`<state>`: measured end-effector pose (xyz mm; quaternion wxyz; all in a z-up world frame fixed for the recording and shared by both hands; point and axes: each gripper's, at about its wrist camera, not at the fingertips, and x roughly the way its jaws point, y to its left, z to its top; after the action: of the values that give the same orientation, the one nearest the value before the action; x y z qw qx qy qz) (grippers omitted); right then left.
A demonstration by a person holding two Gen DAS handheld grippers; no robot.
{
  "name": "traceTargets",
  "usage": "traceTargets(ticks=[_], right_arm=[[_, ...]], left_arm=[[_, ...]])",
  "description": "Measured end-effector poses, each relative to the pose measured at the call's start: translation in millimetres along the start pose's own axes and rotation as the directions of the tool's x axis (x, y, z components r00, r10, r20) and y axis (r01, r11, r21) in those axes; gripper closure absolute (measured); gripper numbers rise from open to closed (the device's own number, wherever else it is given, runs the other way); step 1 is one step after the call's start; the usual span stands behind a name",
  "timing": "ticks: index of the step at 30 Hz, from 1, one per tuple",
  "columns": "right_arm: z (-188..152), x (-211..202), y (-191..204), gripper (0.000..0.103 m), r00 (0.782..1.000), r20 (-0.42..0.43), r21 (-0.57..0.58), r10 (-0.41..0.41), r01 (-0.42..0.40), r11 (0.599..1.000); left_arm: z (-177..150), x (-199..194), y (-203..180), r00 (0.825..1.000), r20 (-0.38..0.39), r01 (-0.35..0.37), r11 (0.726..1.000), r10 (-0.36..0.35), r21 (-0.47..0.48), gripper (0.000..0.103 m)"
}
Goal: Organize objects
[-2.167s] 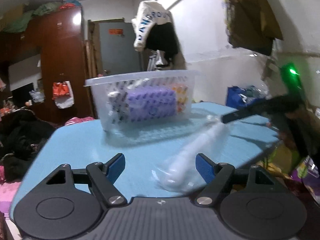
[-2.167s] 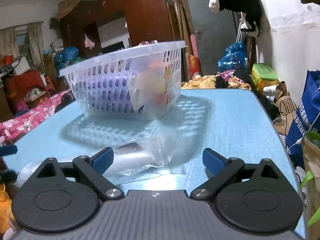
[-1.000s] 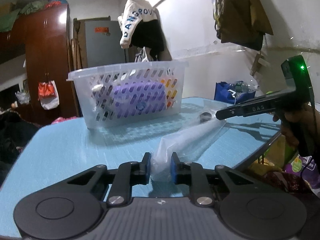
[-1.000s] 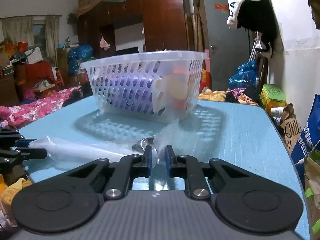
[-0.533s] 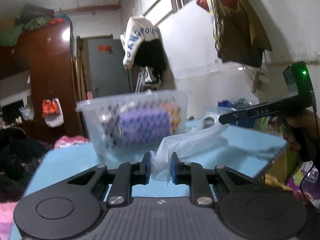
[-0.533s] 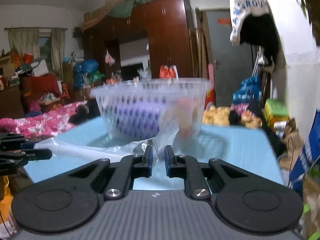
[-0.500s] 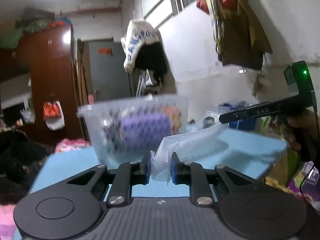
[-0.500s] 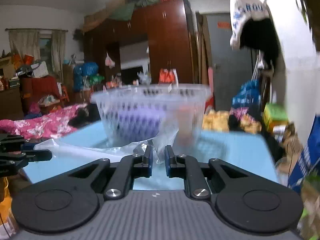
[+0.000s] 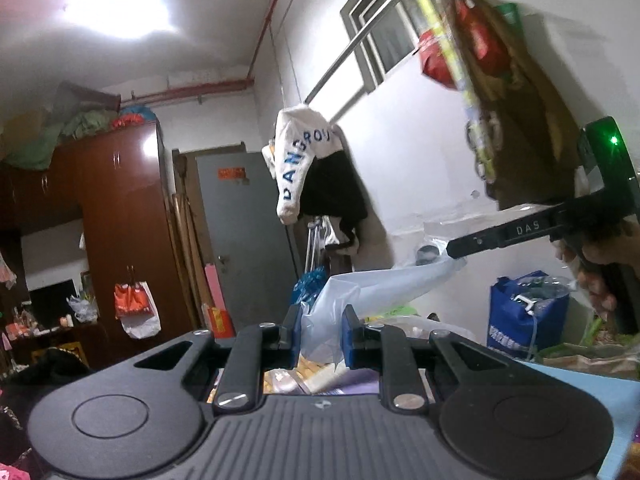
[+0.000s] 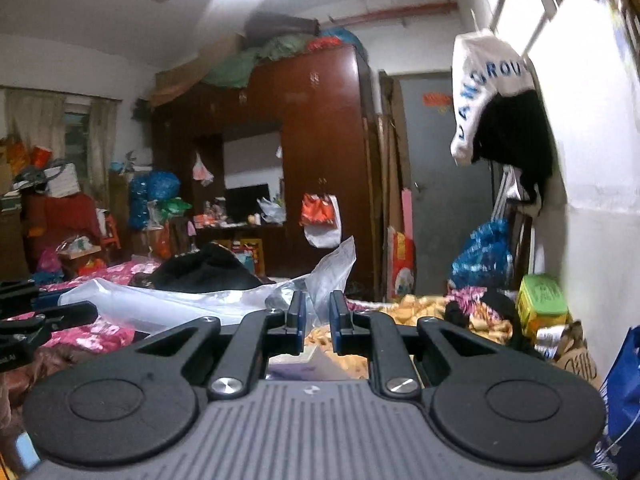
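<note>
A long clear plastic bag [image 9: 384, 284] with a white tube-like item inside hangs in the air, held at both ends. My left gripper [image 9: 319, 334] is shut on one end of the bag. My right gripper [image 10: 317, 322] is shut on the other end of the bag [image 10: 176, 300]; it also shows in the left wrist view [image 9: 454, 252], at the right. The left gripper shows at the left edge of the right wrist view [image 10: 48, 314]. Purple and orange items [image 9: 340, 380] show just below the left fingers; the basket's walls are hidden.
A corner of the blue table [image 9: 600, 388] shows at the lower right. A blue bag [image 9: 524, 316] stands beside the wall. A dark wardrobe [image 10: 320, 152], a grey door [image 9: 244, 240] and hanging clothes [image 9: 312, 176] are behind.
Both grippers closed on the bag's ends on the table, then lifted it. The views have risen above the basket, which has dropped out of sight below the fingers.
</note>
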<state>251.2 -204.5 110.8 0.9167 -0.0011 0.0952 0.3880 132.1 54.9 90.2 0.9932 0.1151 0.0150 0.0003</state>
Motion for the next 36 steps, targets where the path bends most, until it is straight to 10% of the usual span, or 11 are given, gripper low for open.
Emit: traceTargets(ticks=[17, 26, 36], right_arm=[[-43, 23, 8, 0.085, 0.991, -0.122, -0.002, -0.056, 0.056, 0.998], [-41, 17, -14, 0.035, 0.99, -0.103, 0.063, -0.093, 0.1, 0.993], [-37, 12, -9, 0.002, 0.995, -0.075, 0.043, -0.073, 0.077, 0.996]], left_arm=[[-40, 90, 48, 0.978, -0.208, 0.0, 1.0, -0.006, -0.026, 0.066], [-40, 82, 73, 0.981, -0.187, -0.08, 0.99, 0.057, -0.117, 0.022], [-36, 80, 59, 0.977, -0.202, -0.084, 0.991, 0.063, -0.1, 0.016]])
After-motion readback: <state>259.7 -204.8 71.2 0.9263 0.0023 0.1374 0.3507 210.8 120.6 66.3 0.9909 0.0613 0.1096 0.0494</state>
